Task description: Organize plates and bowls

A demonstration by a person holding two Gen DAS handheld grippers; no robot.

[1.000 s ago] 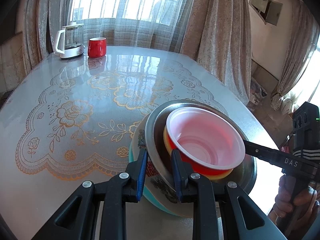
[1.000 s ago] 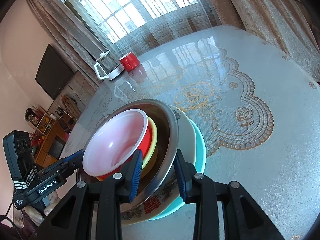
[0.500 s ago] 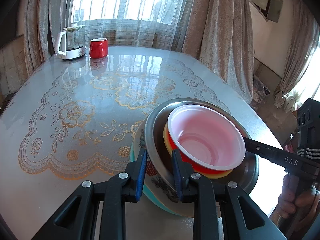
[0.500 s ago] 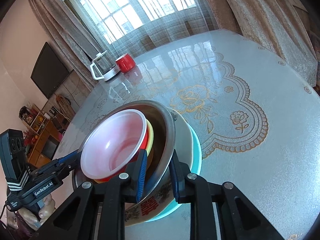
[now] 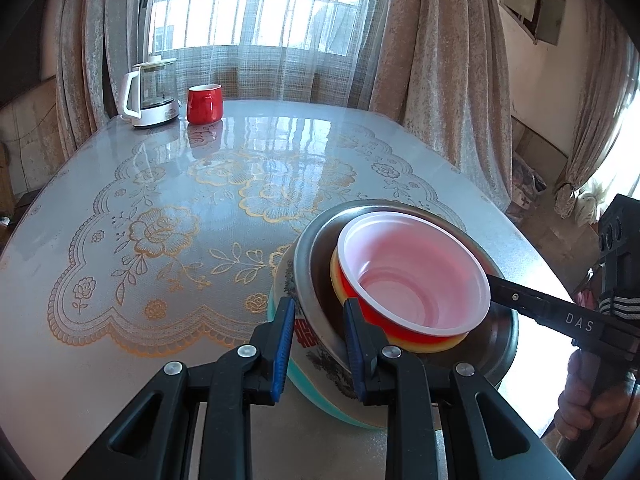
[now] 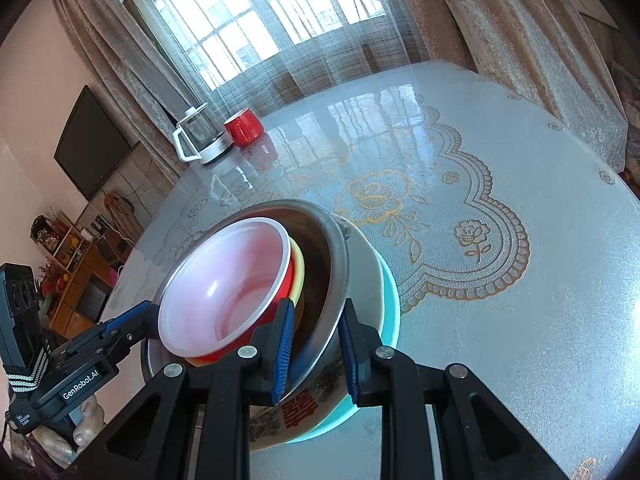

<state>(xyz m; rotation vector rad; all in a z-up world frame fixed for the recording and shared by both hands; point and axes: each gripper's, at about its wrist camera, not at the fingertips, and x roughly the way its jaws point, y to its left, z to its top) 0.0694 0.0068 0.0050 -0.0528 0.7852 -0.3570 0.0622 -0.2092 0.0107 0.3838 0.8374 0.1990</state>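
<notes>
A nested stack is held above the table: a red bowl with a white inside (image 5: 412, 276) (image 6: 224, 292) on a yellow bowl (image 5: 436, 346) (image 6: 298, 270), inside a steel bowl (image 5: 316, 280) (image 6: 332, 264), on a patterned white plate (image 5: 316, 360) (image 6: 360, 264) and a teal plate (image 5: 332, 404) (image 6: 390, 300). My left gripper (image 5: 318, 340) is shut on the stack's rim. My right gripper (image 6: 316, 356) is shut on the opposite rim. Each gripper also shows in the other's view, the right one (image 5: 560, 316) and the left one (image 6: 80, 364).
A glass kettle (image 5: 150, 92) (image 6: 200, 136) and a red mug (image 5: 205, 103) (image 6: 243, 130) stand at the table's far end. The table (image 5: 180, 208) (image 6: 480, 184) has a lace-patterned cover. Curtains hang behind. A TV and shelves are at left in the right wrist view.
Both grippers stay shut on the stack. The stack has risen and shifted a little; the table looks farther below in both views.
</notes>
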